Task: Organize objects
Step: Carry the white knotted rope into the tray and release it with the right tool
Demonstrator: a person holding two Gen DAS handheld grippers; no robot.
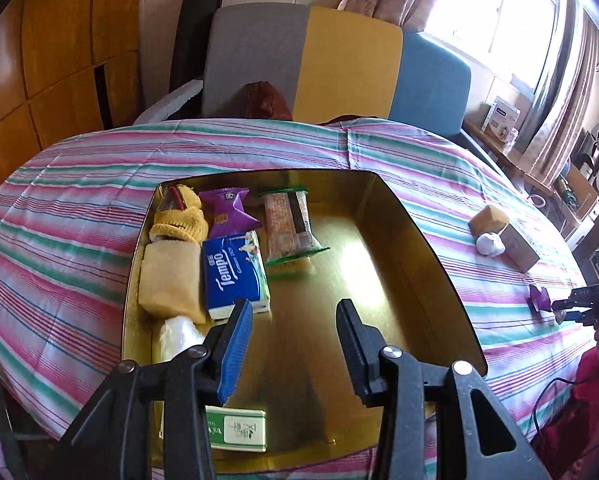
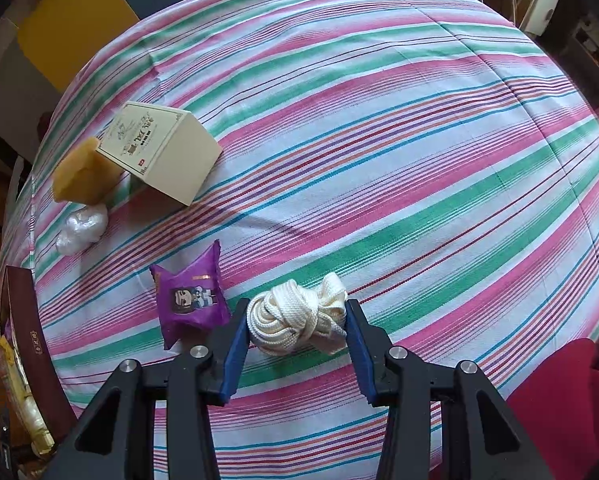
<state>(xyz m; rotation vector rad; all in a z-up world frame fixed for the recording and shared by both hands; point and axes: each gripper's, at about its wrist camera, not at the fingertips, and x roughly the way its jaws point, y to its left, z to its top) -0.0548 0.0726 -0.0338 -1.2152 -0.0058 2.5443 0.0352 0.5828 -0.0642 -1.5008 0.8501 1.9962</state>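
My left gripper (image 1: 295, 312) is open and empty above a gold tray (image 1: 403, 240). The tray holds a blue Tempo tissue pack (image 1: 235, 276), a purple snack packet (image 1: 229, 212), a brown paper packet (image 1: 171, 280), a yellow sock (image 1: 179, 216), a long wrapped bar (image 1: 289, 226) and a green-and-white box (image 1: 239, 428). My right gripper (image 2: 297, 314) has its blue-padded jaws around a bundle of white rope (image 2: 299, 322) on the striped cloth (image 2: 379, 160); the pads touch its sides. Another purple snack packet (image 2: 191, 300) lies just left of it.
A cream box (image 2: 163, 152), a yellow sponge block (image 2: 83, 172) and a white crumpled ball (image 2: 81, 228) lie at the far left of the right wrist view. The tray's dark outer rim (image 2: 23, 340) shows at the left edge. A sofa (image 1: 339, 68) stands behind the table.
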